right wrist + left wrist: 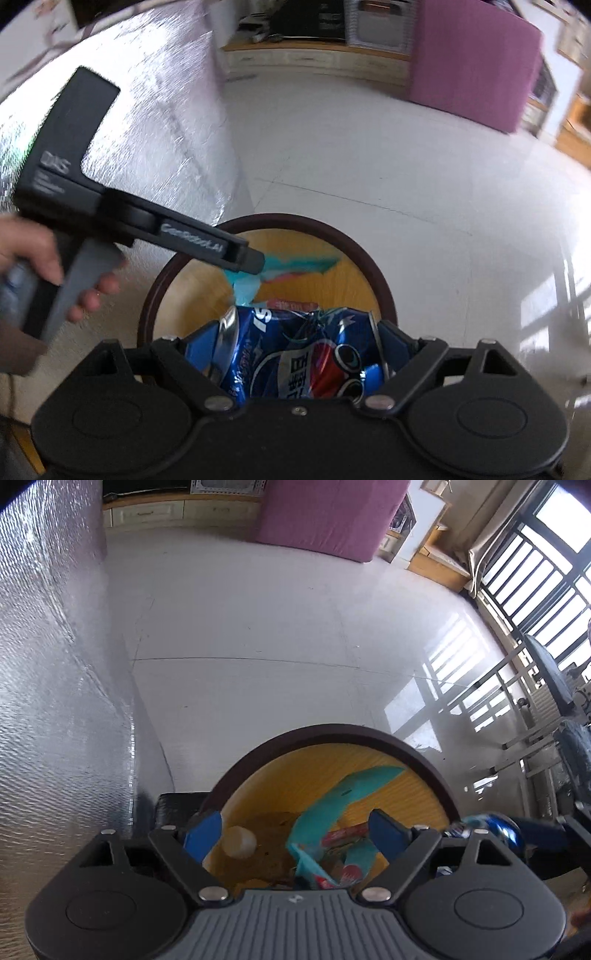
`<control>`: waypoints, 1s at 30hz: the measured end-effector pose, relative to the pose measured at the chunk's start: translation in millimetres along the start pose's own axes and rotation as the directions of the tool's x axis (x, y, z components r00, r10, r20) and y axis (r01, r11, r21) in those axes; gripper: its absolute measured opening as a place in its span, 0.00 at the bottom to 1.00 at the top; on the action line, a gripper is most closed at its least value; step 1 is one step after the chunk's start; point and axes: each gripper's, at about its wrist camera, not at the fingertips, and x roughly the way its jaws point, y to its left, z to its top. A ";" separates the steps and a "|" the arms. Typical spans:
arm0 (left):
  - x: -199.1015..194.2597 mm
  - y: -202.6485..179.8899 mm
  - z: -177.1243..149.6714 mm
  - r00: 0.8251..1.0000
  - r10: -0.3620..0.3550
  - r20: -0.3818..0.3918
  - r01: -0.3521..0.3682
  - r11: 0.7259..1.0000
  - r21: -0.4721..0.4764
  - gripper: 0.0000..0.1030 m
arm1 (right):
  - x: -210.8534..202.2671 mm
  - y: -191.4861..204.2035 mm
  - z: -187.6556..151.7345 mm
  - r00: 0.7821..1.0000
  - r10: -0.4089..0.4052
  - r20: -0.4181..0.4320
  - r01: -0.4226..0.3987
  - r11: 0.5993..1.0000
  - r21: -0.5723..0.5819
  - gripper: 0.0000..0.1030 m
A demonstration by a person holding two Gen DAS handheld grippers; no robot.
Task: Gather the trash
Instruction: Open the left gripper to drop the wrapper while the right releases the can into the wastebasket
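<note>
Gripping a crushed blue Pepsi can (295,358), the right gripper (295,343) has its blue-padded fingers (201,345) pressed against either end of the can, which lies sideways between them with its silver rim at the left pad. Just beyond the can sits a round bin (380,288) with a dark brown rim and a yellow inside. The can is held above the near edge of its opening.

From the left wrist view, the left gripper (295,825) is spread wide with nothing between its fingers (205,830), and it hangs over the same bin (332,731). Inside lie a teal wrapper (325,805) folded over itself, a white cap-like piece (240,842) near the left pad, and red-and-white packets (343,834) toward the right pad (their print is too blurred to read). The can (495,827) shows at the right edge of this view, beside the bin's rim.

In the right wrist view the left gripper (255,260) reaches in from the left, its tip over the bin above the teal wrapper (258,280), and the person's left hand (55,266) wraps its grey handle.

Farther out, pale glossy floor tiles (258,627) spread away, a silvery textured sheet (44,664) rises on the left, a purple-covered block (332,513) stands at the far side, and barred windows (535,583) throw light across the floor on the right.
</note>
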 end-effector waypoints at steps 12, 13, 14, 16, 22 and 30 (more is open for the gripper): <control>-5.8 -4.7 -4.8 0.999 0.044 -0.031 -0.043 0.998 0.042 0.90 | 9.8 -6.8 -14.7 0.997 -0.031 -0.065 0.033 0.999 0.025 1.00; -6.3 -5.7 -5.7 0.998 0.047 -0.031 -0.046 0.998 0.043 0.91 | 8.8 -7.2 -16.8 0.997 -0.031 -0.065 0.034 0.999 0.036 1.00; -6.5 -4.9 -5.2 0.998 0.048 -0.030 -0.046 0.998 0.043 0.92 | 6.8 -7.9 -19.4 0.997 -0.031 -0.065 0.035 0.998 0.046 1.00; -10.3 -5.1 -6.4 0.998 0.049 -0.026 -0.048 0.998 0.044 0.95 | 2.9 -9.1 -24.5 0.998 -0.029 -0.063 0.032 0.997 0.064 1.00; -26.5 -10.0 -11.9 0.998 0.056 -0.010 -0.055 0.997 0.053 1.00 | -8.9 -18.0 -25.3 0.999 -0.022 -0.030 0.027 0.989 0.146 1.00; -57.4 -17.1 -24.8 0.998 0.052 0.033 -0.054 0.996 0.072 1.00 | -36.1 -20.1 -30.2 0.999 -0.037 0.025 0.030 0.967 0.254 1.00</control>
